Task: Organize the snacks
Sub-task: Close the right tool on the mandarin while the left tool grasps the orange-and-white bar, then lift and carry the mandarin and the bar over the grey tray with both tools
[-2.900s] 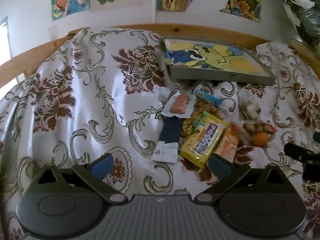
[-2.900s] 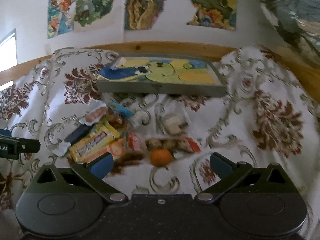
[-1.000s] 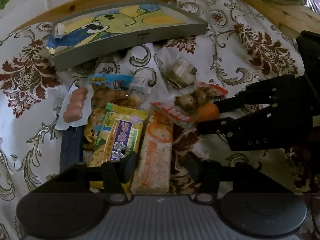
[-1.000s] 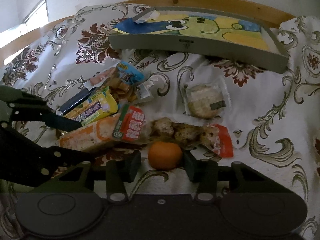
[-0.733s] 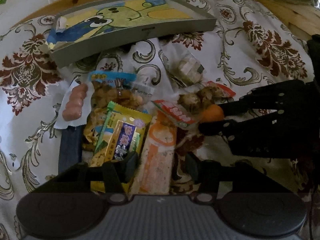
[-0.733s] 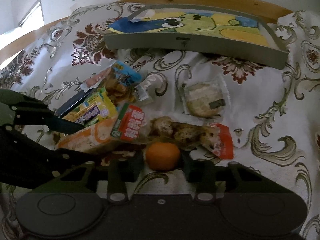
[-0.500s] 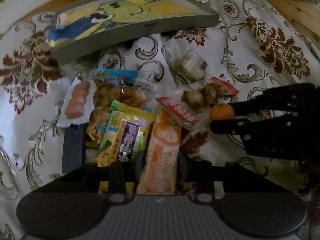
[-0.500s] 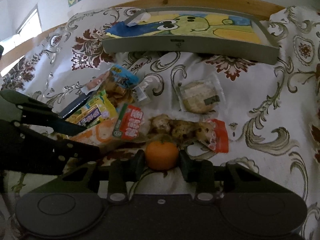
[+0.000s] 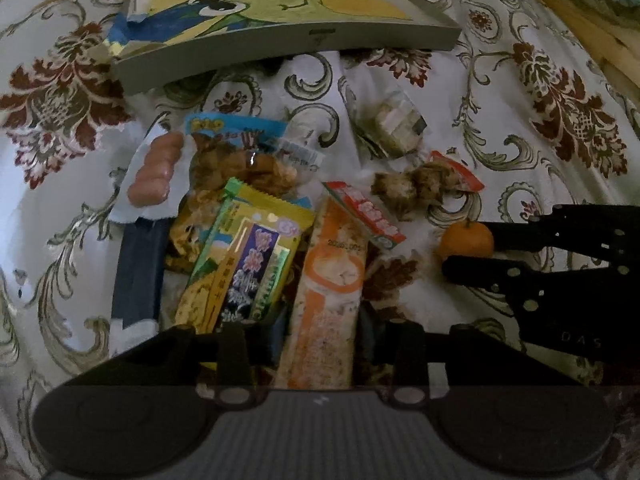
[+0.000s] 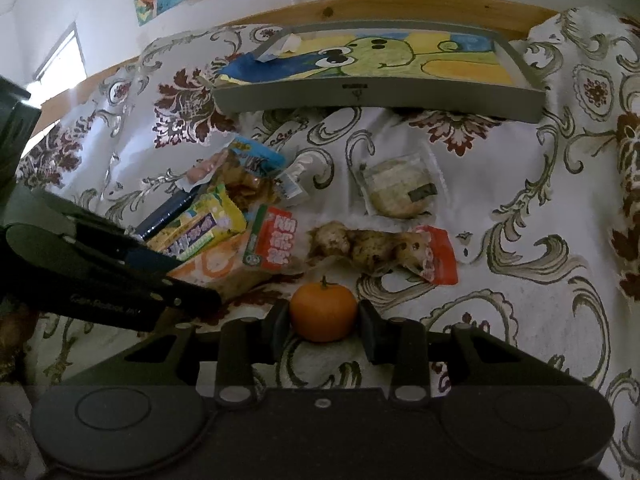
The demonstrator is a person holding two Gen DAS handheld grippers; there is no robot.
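Note:
Snacks lie in a heap on a flowered cloth. My left gripper is shut on the near end of a long orange packet, which runs away from me between its fingers. My right gripper is shut on a small mandarin, with a pad pressed against each side. In the left wrist view the mandarin shows between the right gripper's black fingers. A grey tray with a cartoon picture inside lies at the far side; in the left wrist view the tray's front wall faces me.
A yellow packet, a bag of fried pieces, a pink sausage and a dark blue bar lie left of the orange packet. A wrapped round cake and a red-ended bag of brown lumps lie beyond the mandarin.
Both grippers came down to the snacks and their fingers drew together. The left one closed around the orange packet, the right one around the mandarin.

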